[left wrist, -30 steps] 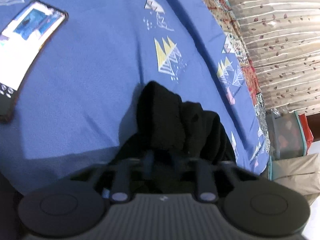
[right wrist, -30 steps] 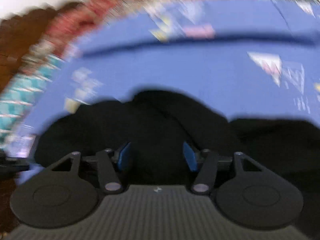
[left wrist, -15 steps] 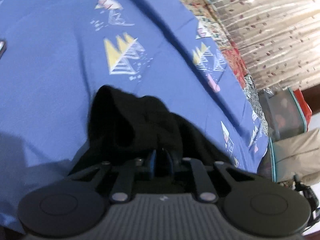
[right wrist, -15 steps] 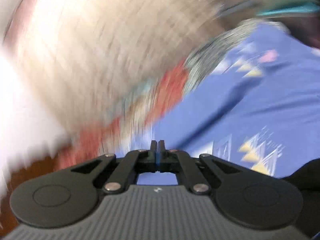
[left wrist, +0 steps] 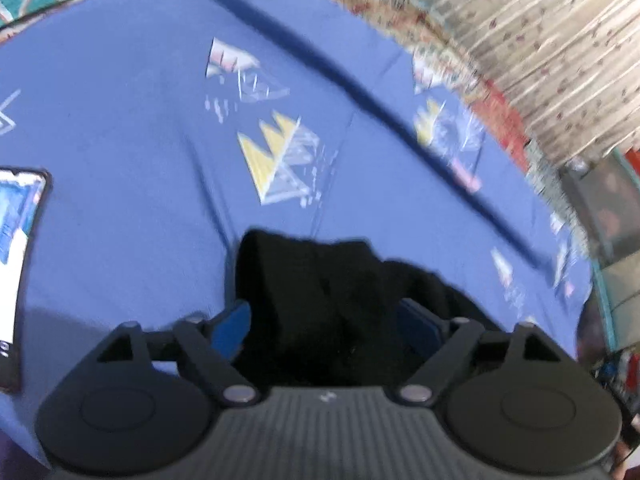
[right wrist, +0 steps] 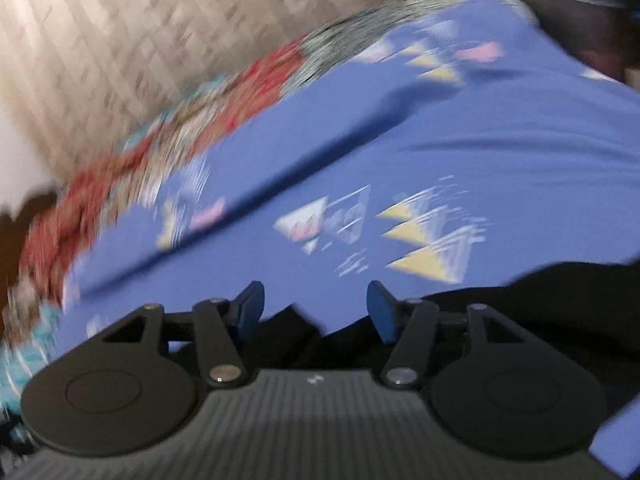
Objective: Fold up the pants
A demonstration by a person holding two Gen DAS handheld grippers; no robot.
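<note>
The black pants point(left wrist: 320, 280) lie bunched on the blue patterned bedsheet point(left wrist: 120, 140). My left gripper point(left wrist: 326, 326) hangs just over the bunch. Its jaws are opening, and the black cloth lies loose between the blue pads point(left wrist: 236, 328). In the blurred right wrist view the pants point(right wrist: 540, 300) stretch along the lower right, with an edge reaching under my right gripper point(right wrist: 316, 312). Its jaws are opening too. Between its fingertips point(right wrist: 382, 316) I see only sheet, with the cloth edge just below them.
A phone point(left wrist: 16, 260) with a lit screen lies on the sheet at the left. A red floral cover point(right wrist: 120, 168) borders the bed, with a patterned curtain point(left wrist: 560, 40) behind. Storage boxes point(left wrist: 608, 216) stand past the bed's right edge.
Both grippers were shut half a second ago, the left one on a fold of the pants; now both stand apart. The phone is back in the left view. The right view has swung across the bed.
</note>
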